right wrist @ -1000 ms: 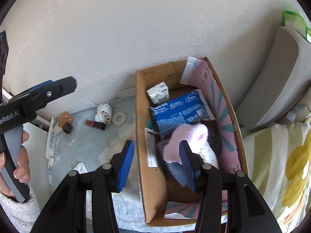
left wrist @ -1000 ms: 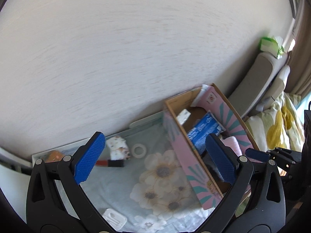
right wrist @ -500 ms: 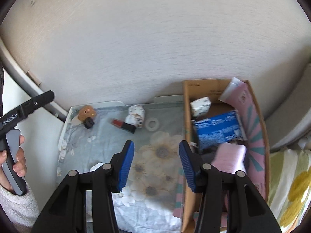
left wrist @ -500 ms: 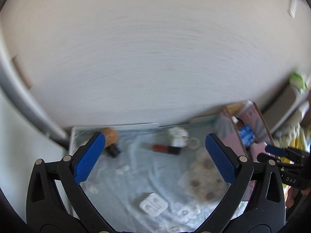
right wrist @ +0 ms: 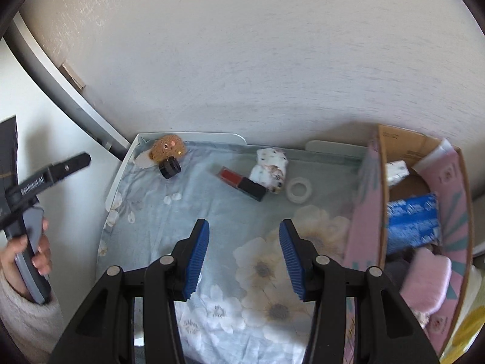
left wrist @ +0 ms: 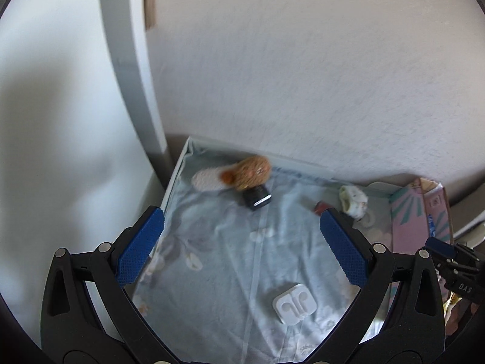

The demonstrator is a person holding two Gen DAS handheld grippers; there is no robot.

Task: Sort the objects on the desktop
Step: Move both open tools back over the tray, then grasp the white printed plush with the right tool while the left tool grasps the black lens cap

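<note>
My left gripper [left wrist: 242,230] is open and empty above the flowered cloth [left wrist: 230,257]. Beyond it lie a brown plush toy [left wrist: 253,171] and a small black cap [left wrist: 257,197]. A white earphone case [left wrist: 295,303] lies between its fingers, lower down. My right gripper [right wrist: 244,239] is open and empty over the cloth [right wrist: 218,212]. Ahead of it lie a red lipstick [right wrist: 241,183], a white patterned bundle [right wrist: 269,170] and a tape ring [right wrist: 299,190]. The plush toy [right wrist: 168,148] and black cap [right wrist: 169,167] sit at the far left corner.
A cardboard box [right wrist: 382,163] with pink flaps stands at the right and holds a blue packet [right wrist: 412,221], a pink fluffy item [right wrist: 426,282] and a small white bundle [right wrist: 397,170]. A white wall rises just behind the desk. The left gripper [right wrist: 54,173] shows at the left edge.
Both grippers have swung left, away from the box and over the cloth. The left one now faces the plush toy at the far left corner. Both stay open.
</note>
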